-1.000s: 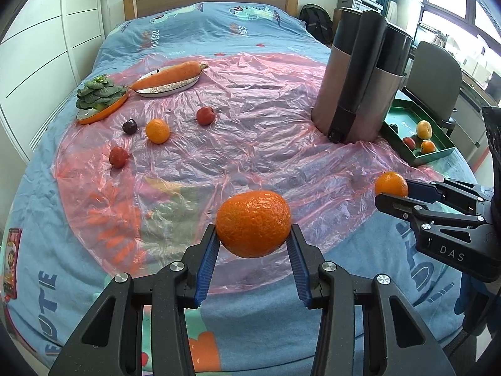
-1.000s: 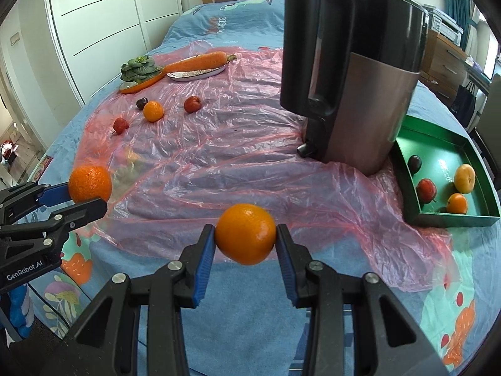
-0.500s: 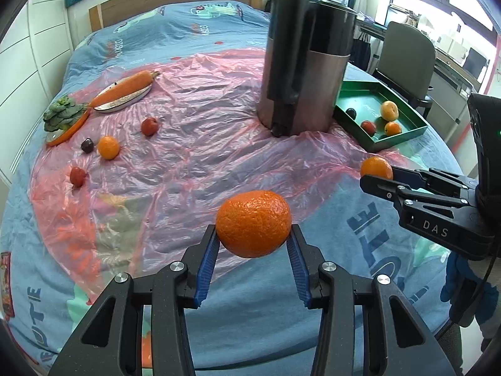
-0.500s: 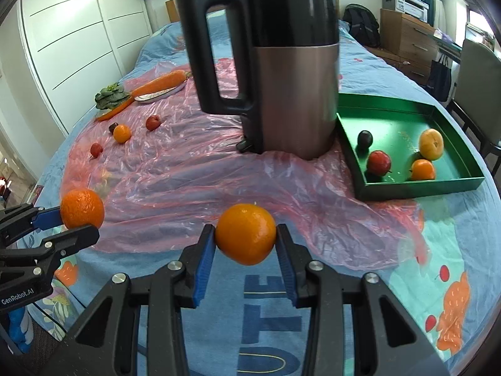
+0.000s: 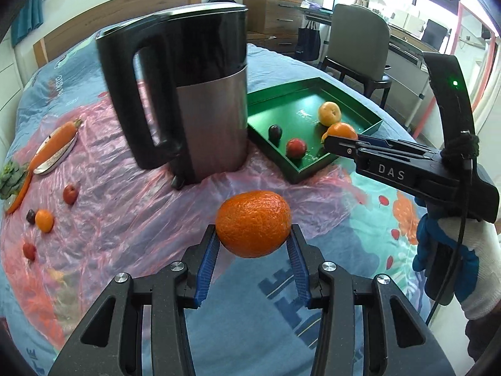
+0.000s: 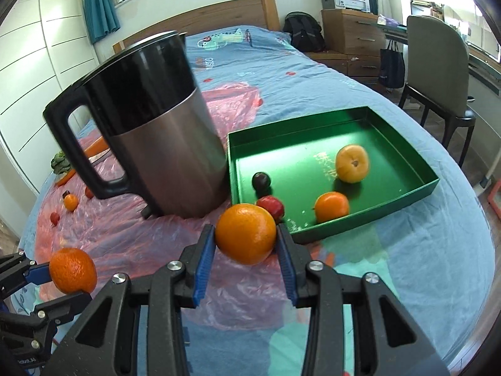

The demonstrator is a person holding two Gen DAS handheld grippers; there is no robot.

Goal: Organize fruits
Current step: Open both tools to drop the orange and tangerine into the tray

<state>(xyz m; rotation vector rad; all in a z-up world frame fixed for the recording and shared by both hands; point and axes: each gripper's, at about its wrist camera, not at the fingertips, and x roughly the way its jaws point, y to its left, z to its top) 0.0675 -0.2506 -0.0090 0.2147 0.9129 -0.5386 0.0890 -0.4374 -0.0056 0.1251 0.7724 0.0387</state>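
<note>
Right wrist view: two oranges are carried toward a tray that is partly filled.

Beside the kettle [image 6: 150, 131] on the bed [image 6: 407, 282], four fruits are already held in the green tray [image 6: 404, 156]; a rough orange [image 5: 253, 222] is clamped in the left gripper [image 5: 253, 250] and a smooth orange [image 6: 245, 233] in the right gripper [image 6: 247, 250], both above the bedding and not yet placed. Four small fruits [image 5: 43, 219] are left on the pink plastic sheet [image 5: 125, 206], so roughly half is judged done.
</note>
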